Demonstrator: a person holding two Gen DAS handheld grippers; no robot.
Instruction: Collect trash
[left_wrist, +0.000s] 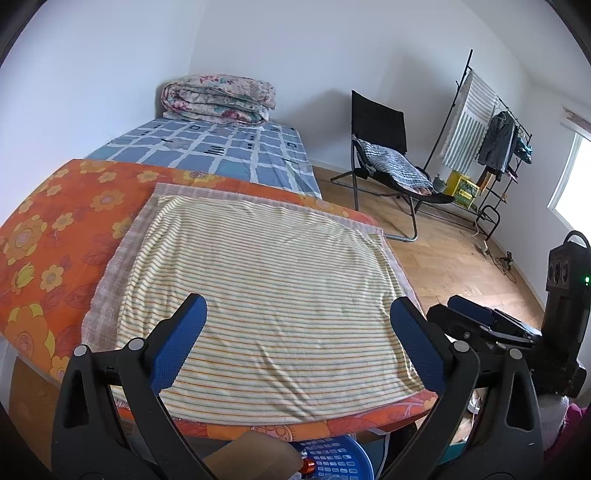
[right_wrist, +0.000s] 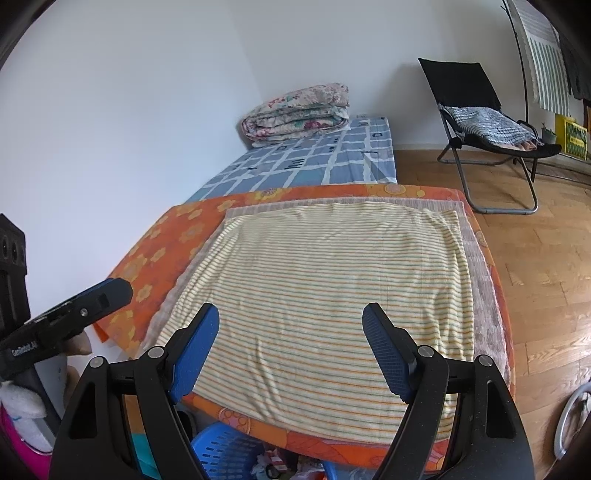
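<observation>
My left gripper (left_wrist: 297, 314) is open and empty, held above the near edge of a table covered by an orange flowered cloth (left_wrist: 55, 229) with a striped yellow cloth (left_wrist: 266, 295) on top. My right gripper (right_wrist: 290, 325) is open and empty over the same striped cloth (right_wrist: 325, 288). A blue plastic basket (left_wrist: 332, 458) stands under the table's near edge, with some small items in it; it also shows in the right wrist view (right_wrist: 225, 446). No loose trash shows on the striped cloth. The right gripper appears at the right edge of the left wrist view (left_wrist: 480, 321).
A bed with a blue checked sheet (left_wrist: 229, 151) and a folded floral quilt (left_wrist: 221, 98) lies beyond the table. A black folding chair (left_wrist: 388, 155), a clothes rack (left_wrist: 491, 129) and a yellow crate (left_wrist: 461, 188) stand on the wooden floor (left_wrist: 454, 258) at the right.
</observation>
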